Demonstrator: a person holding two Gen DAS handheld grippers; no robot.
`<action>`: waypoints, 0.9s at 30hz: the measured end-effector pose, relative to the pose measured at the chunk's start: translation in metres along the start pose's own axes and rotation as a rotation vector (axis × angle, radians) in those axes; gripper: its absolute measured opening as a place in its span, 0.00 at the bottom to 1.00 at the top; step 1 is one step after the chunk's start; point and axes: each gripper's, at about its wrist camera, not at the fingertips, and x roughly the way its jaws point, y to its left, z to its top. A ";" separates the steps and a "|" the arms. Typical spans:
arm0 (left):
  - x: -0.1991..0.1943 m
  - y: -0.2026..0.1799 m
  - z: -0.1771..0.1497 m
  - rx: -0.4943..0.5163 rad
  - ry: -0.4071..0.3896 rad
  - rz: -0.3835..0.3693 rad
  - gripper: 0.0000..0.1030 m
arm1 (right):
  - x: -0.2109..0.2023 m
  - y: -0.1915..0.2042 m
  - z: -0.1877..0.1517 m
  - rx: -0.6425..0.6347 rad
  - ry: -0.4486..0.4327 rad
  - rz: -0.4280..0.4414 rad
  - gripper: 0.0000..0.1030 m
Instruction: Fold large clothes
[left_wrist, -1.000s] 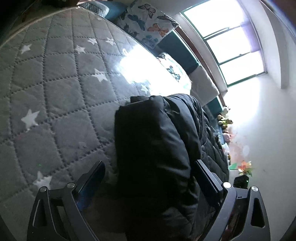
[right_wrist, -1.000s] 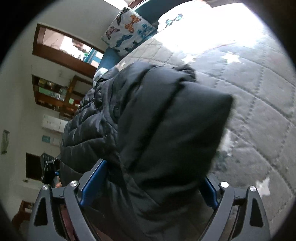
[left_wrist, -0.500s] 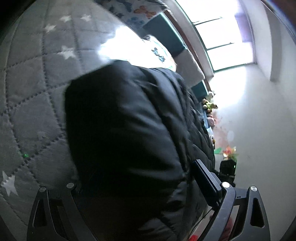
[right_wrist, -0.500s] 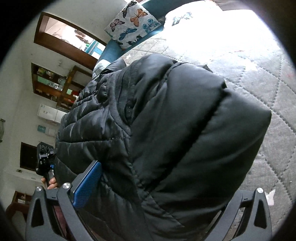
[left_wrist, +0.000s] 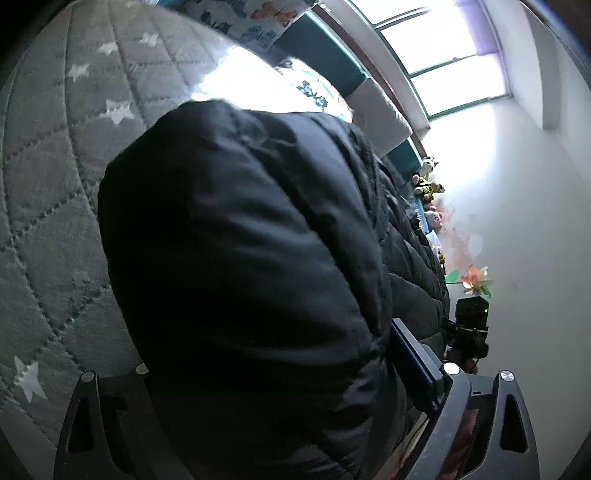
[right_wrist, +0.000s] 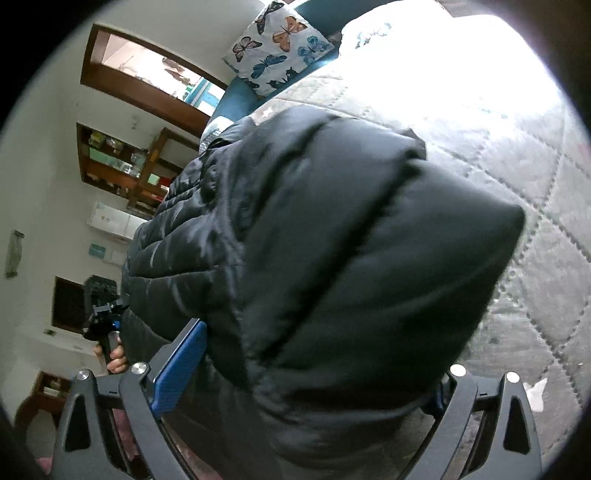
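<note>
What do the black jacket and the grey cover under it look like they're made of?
Black jacket: apparently a smooth synthetic shell, lightly glossy, stitched into puffy padded channels. Grey cover: soft matte quilted fabric, diamond stitch lines, white stars. Exact fibres can't be told.

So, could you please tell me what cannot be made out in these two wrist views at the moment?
- Left wrist view: the black jacket covers the left tool and hides its left finger.
- Right wrist view: the jacket bulges over the right tool, so its right finger is mostly hidden.
- Both views: the jacket's lower edge is cut off by the frame.
- Right wrist view: items on the wooden shelves are too small to identify.
</note>
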 end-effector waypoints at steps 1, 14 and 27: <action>0.001 0.005 0.001 -0.016 0.007 -0.013 0.99 | -0.001 -0.002 0.000 0.006 -0.008 0.017 1.00; -0.002 -0.021 -0.008 0.063 -0.032 0.044 0.76 | -0.010 0.016 -0.008 -0.065 -0.016 0.020 0.66; -0.021 -0.083 -0.035 0.174 -0.139 0.218 0.55 | -0.025 0.032 -0.020 -0.079 -0.111 -0.013 0.48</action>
